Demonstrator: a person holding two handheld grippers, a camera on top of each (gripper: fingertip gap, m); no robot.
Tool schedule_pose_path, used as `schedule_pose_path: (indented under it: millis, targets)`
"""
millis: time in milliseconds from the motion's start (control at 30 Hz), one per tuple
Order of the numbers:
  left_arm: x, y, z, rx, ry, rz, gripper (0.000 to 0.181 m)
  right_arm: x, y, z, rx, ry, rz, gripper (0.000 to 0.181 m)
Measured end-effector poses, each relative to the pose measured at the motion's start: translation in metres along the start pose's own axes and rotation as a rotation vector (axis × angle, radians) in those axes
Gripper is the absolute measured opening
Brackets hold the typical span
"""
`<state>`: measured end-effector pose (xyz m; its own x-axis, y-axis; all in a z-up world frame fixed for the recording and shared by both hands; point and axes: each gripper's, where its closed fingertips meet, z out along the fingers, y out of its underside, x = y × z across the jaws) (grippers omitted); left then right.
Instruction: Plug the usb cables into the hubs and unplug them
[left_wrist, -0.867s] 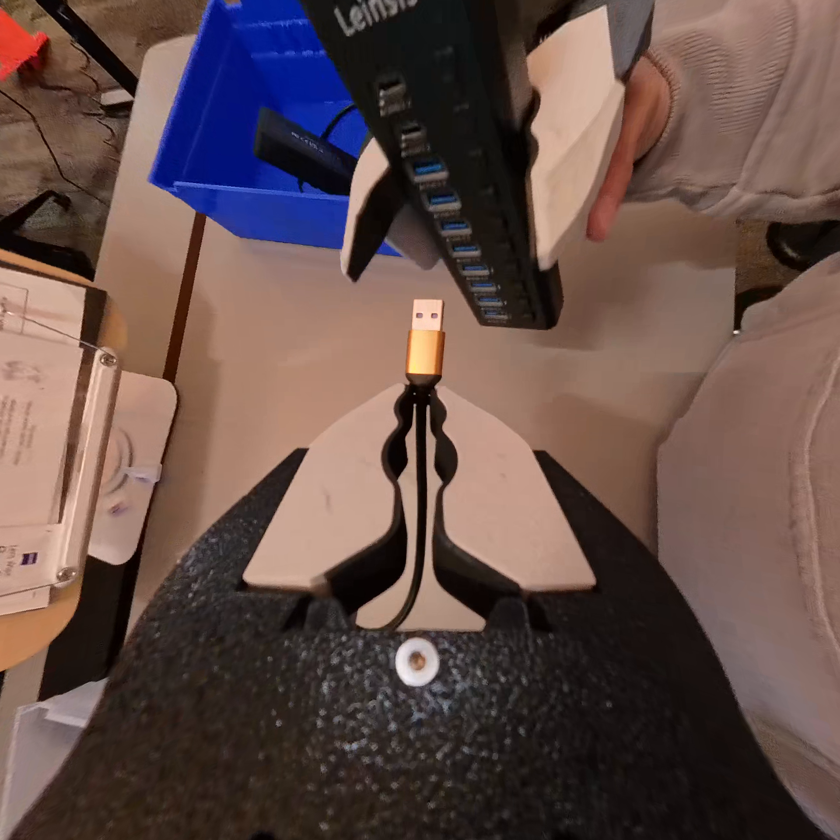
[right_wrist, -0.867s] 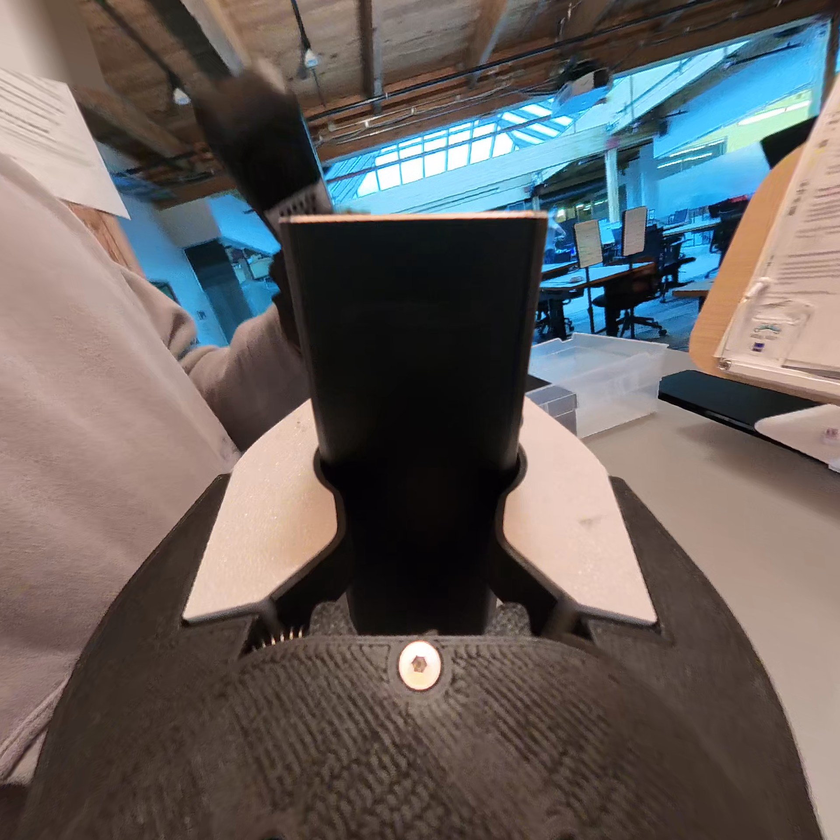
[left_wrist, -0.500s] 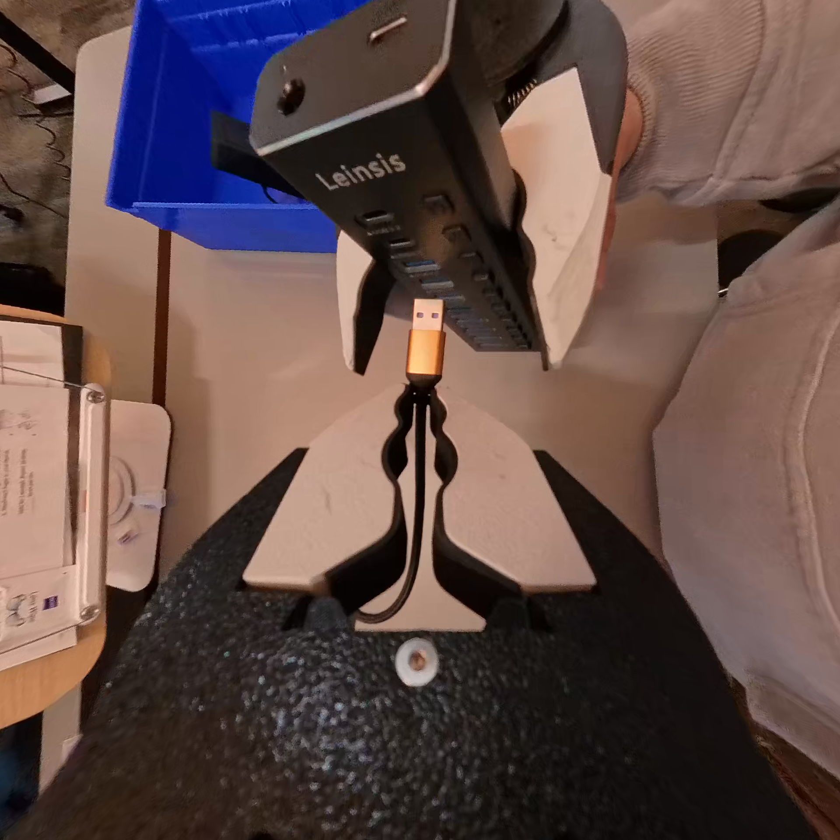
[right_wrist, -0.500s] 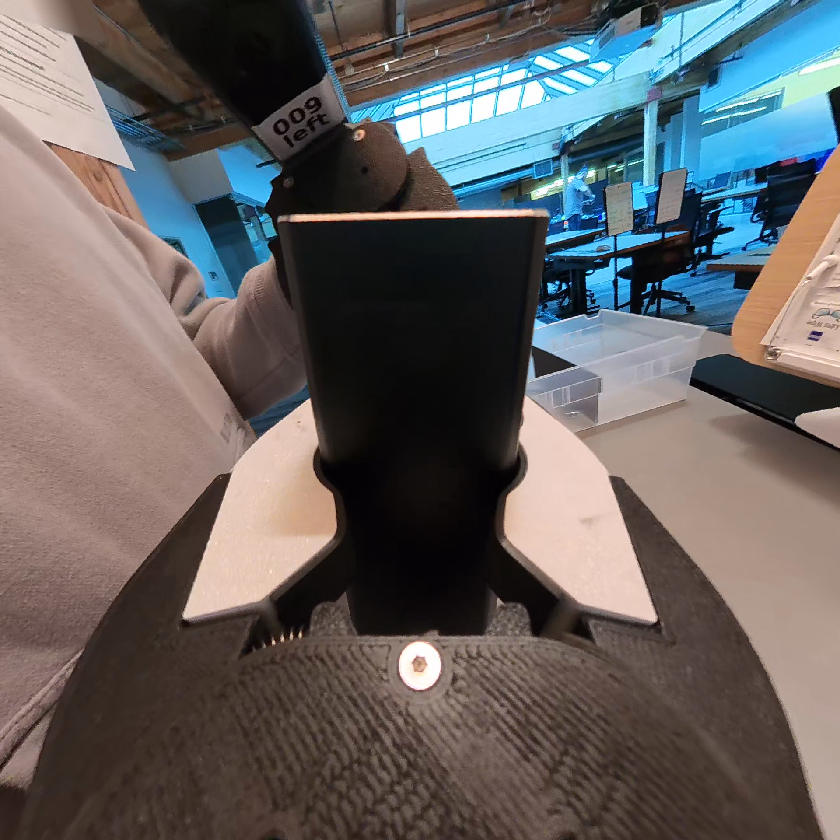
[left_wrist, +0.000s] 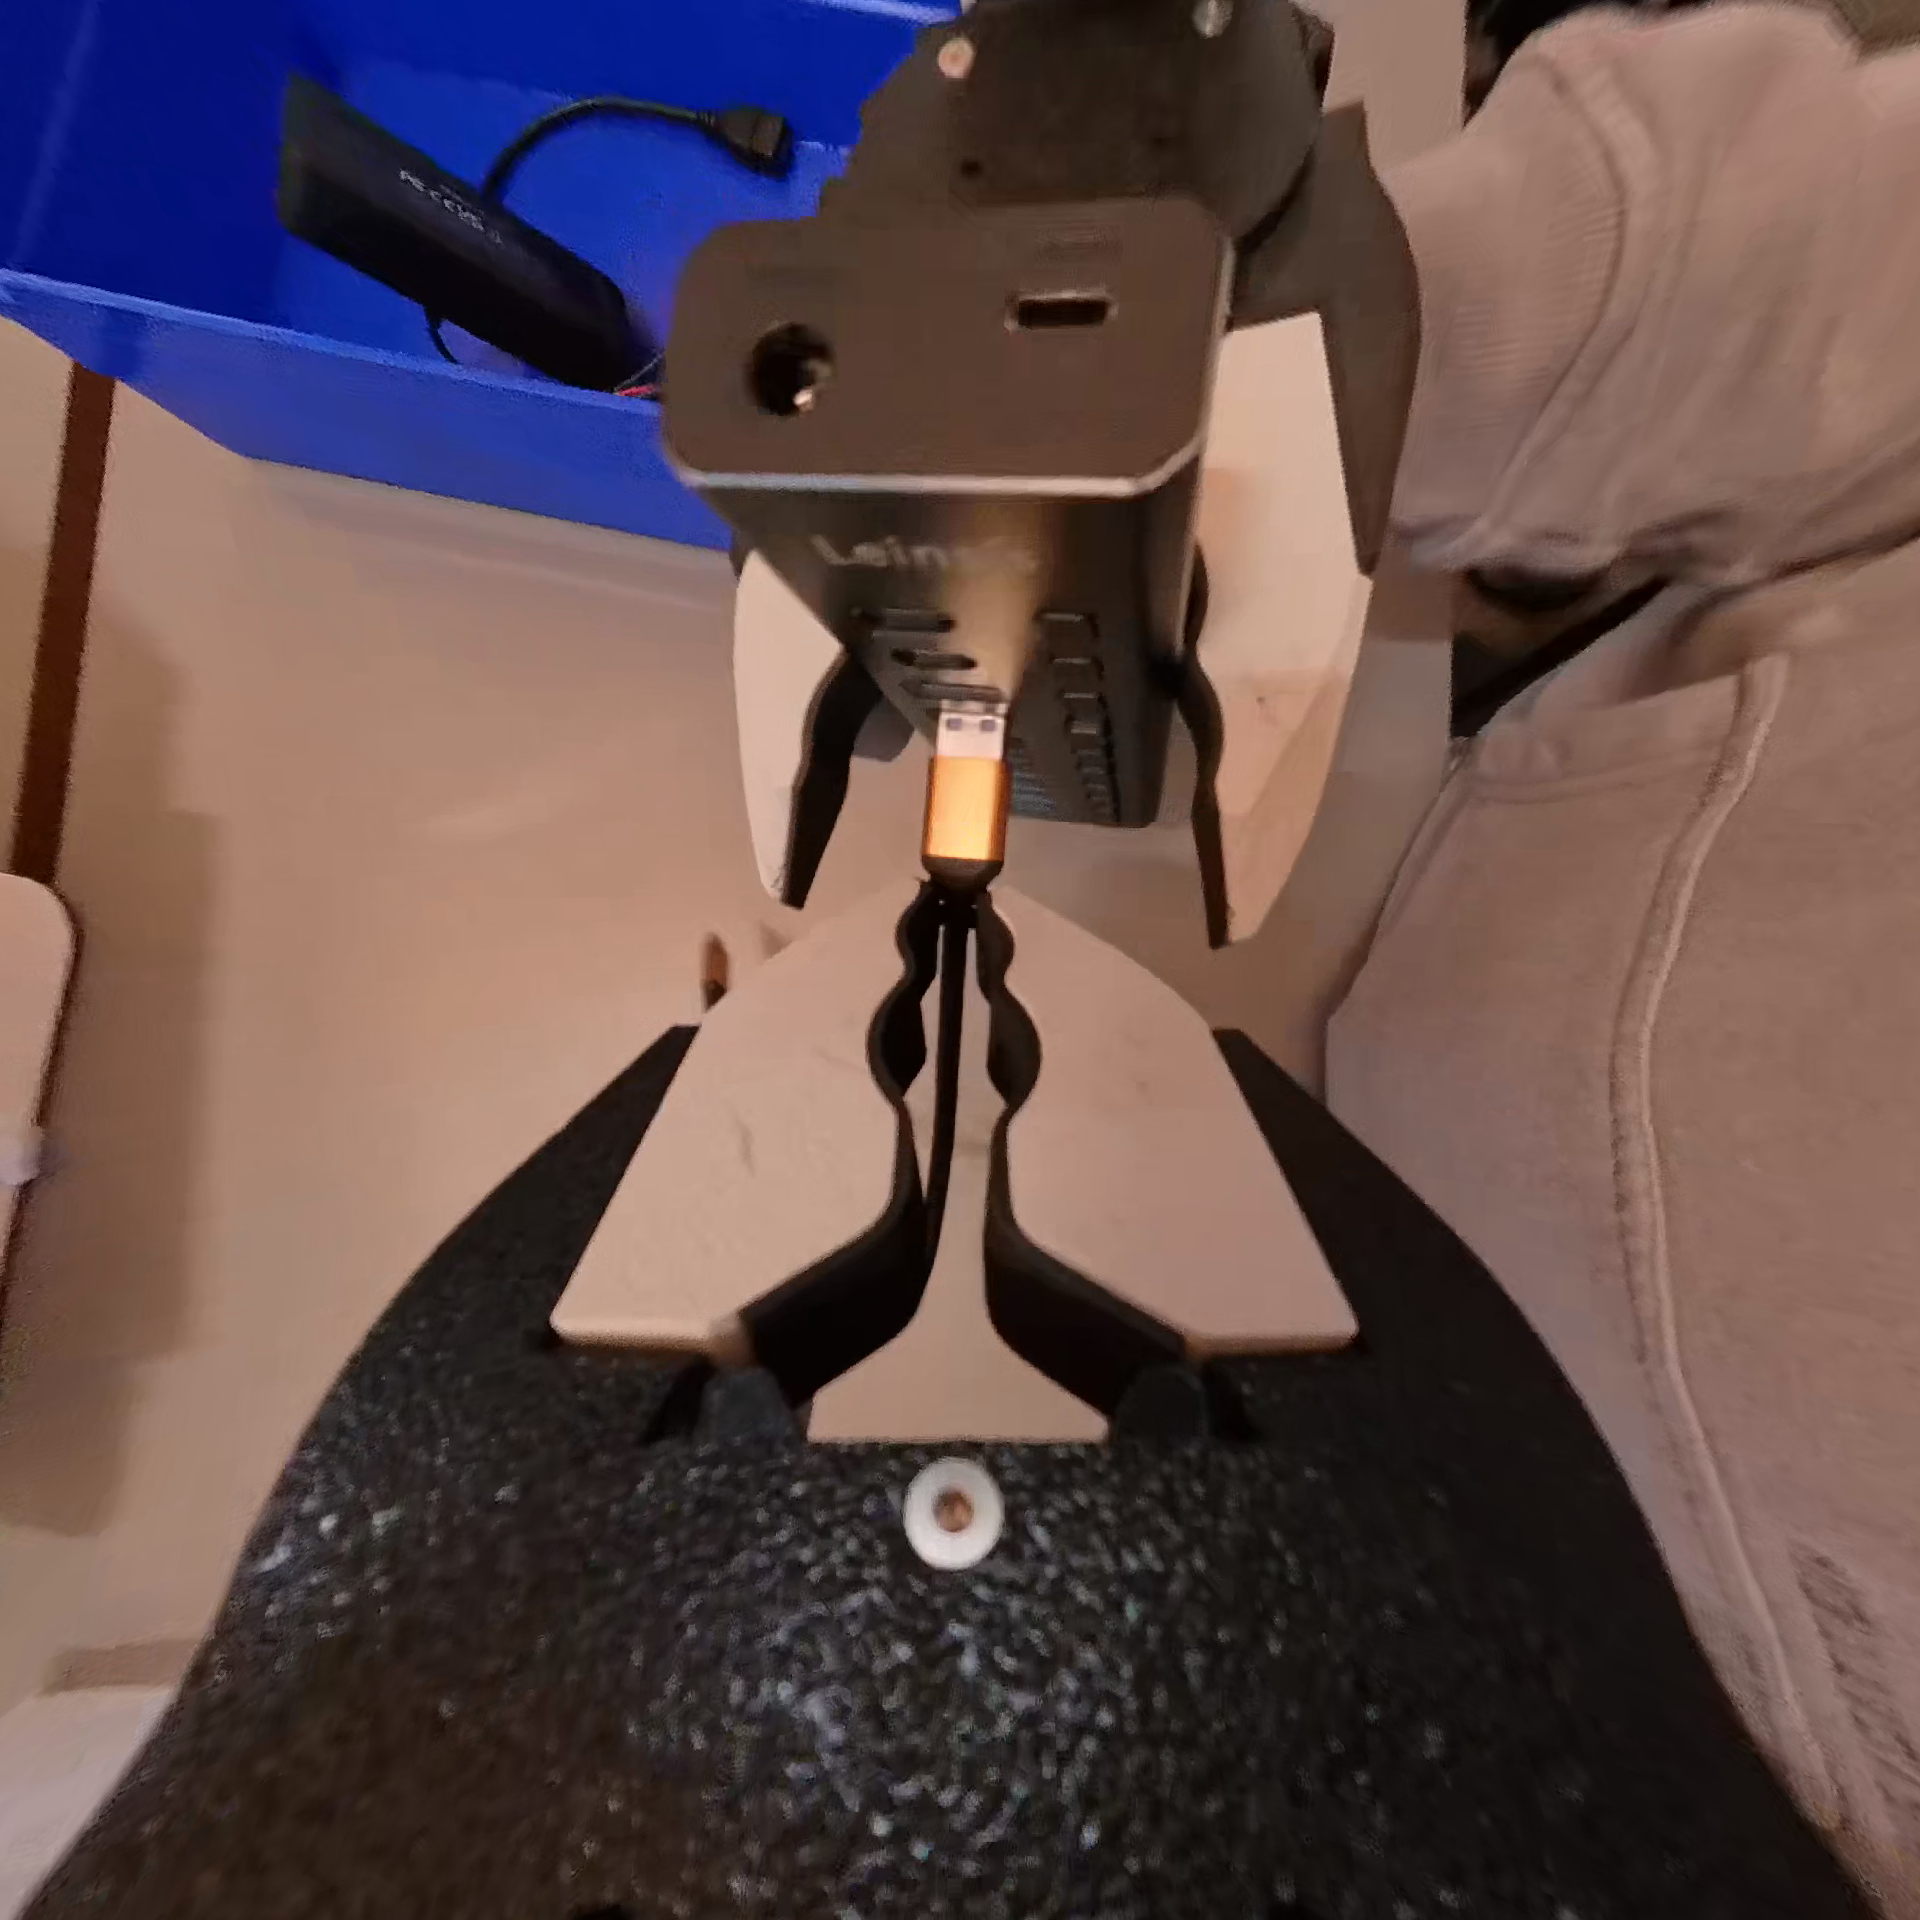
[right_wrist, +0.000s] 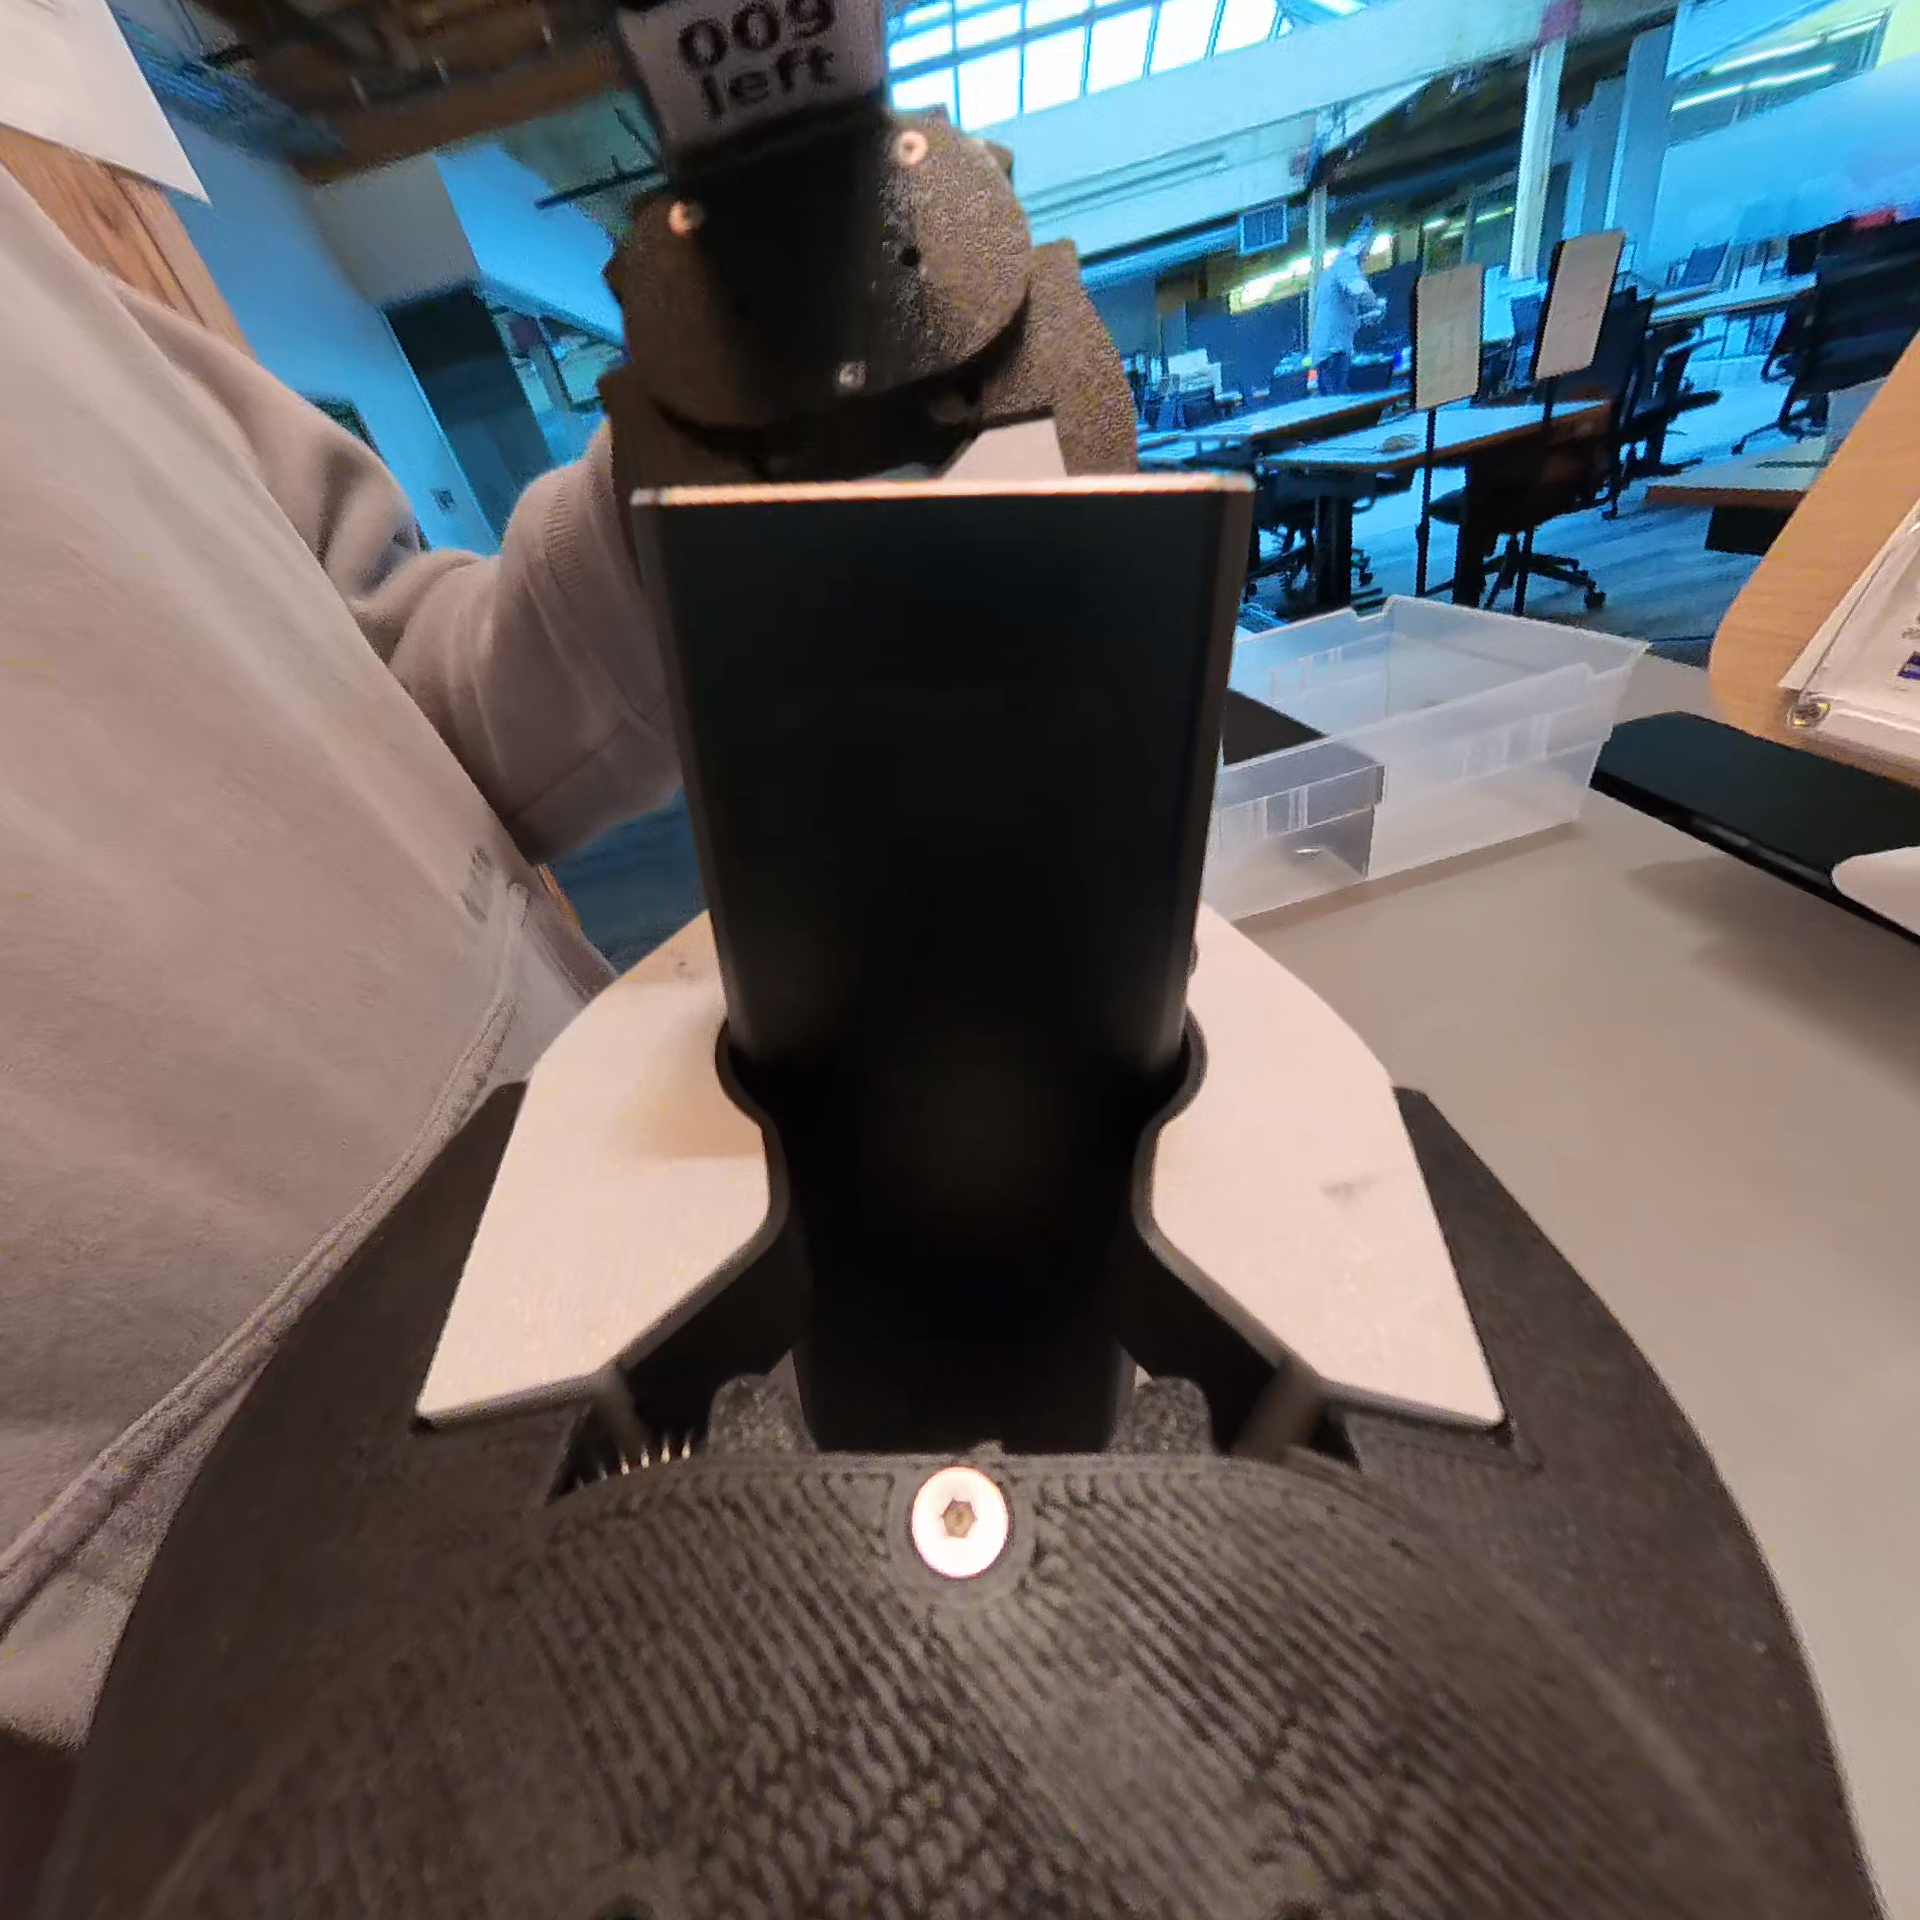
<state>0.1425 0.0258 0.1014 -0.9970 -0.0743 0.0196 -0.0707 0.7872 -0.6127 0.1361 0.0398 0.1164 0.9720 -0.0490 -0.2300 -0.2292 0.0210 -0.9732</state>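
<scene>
My left gripper (left_wrist: 951, 904) is shut on a black USB cable just behind its gold plug (left_wrist: 966, 805). The silver plug tip touches the port row of a long black multi-port hub (left_wrist: 951, 416); I cannot tell whether it is inside a port. My right gripper (right_wrist: 956, 997) is shut on that hub (right_wrist: 940, 790) and holds it in the air, end-on towards the left wrist camera. In the right wrist view the hub's plain back hides the ports, and the left gripper's body (right_wrist: 831, 291) shows above it.
A blue bin (left_wrist: 343, 384) at the back left holds a second black hub (left_wrist: 447, 260) with its cable. A clear plastic bin (right_wrist: 1423, 748) stands on the grey table (right_wrist: 1558, 1039). The person's sleeve and body (left_wrist: 1662, 831) fill the right side. A wooden stand with papers (right_wrist: 1829, 623) is at the right.
The hub has tilted end-on and come down towards the plug. The plug tip, which was clear of the hub, now meets the port row. The left gripper has closed in on the hub.
</scene>
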Motion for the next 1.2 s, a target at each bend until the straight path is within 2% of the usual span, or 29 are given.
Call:
schedule_pose_path:
  millis: [33,233,367,533,633,700,733,833,900,1000,1200]
  targets:
    - [0.0,-0.002,-0.001,0.034,0.024,-0.029,0.006,0.0,-0.001,-0.001,0.013,-0.008,0.008,0.073]
    - [-0.002,-0.009,0.001,0.183,0.062,-0.117,0.006,-0.001,-0.007,-0.001,0.051,-0.031,0.033,0.073]
    - [-0.003,-0.006,0.006,0.241,0.063,-0.168,0.006,0.003,0.0,0.0,0.023,-0.024,0.047,0.073]
    - [-0.004,-0.007,0.007,0.281,0.026,-0.099,0.007,0.005,0.003,-0.003,0.022,-0.015,0.041,0.073]
    - [-0.018,-0.019,-0.014,0.385,-0.035,-0.162,0.038,0.009,0.012,-0.003,-0.057,0.04,0.001,0.073]
    - [-0.013,-0.041,-0.033,0.534,0.009,-0.191,0.059,0.009,0.015,-0.002,-0.083,0.046,-0.01,0.073]
    - [-0.008,-0.049,-0.037,0.576,0.039,-0.192,0.063,0.009,0.015,-0.001,-0.077,0.047,-0.006,0.073]
    - [-0.002,-0.054,-0.028,0.529,0.044,-0.172,0.07,0.008,0.012,0.007,-0.074,0.043,-0.014,0.073]
    - [-0.001,-0.058,-0.024,0.526,0.017,-0.14,0.06,0.004,0.011,0.014,-0.093,0.025,-0.022,0.073]
    - [0.0,-0.059,-0.025,0.505,-0.003,-0.106,0.059,0.001,0.012,0.019,-0.118,0.025,-0.043,0.073]
    - [-0.002,-0.065,-0.043,0.503,-0.053,0.004,0.058,0.008,0.001,0.02,-0.094,0.063,-0.023,0.075]
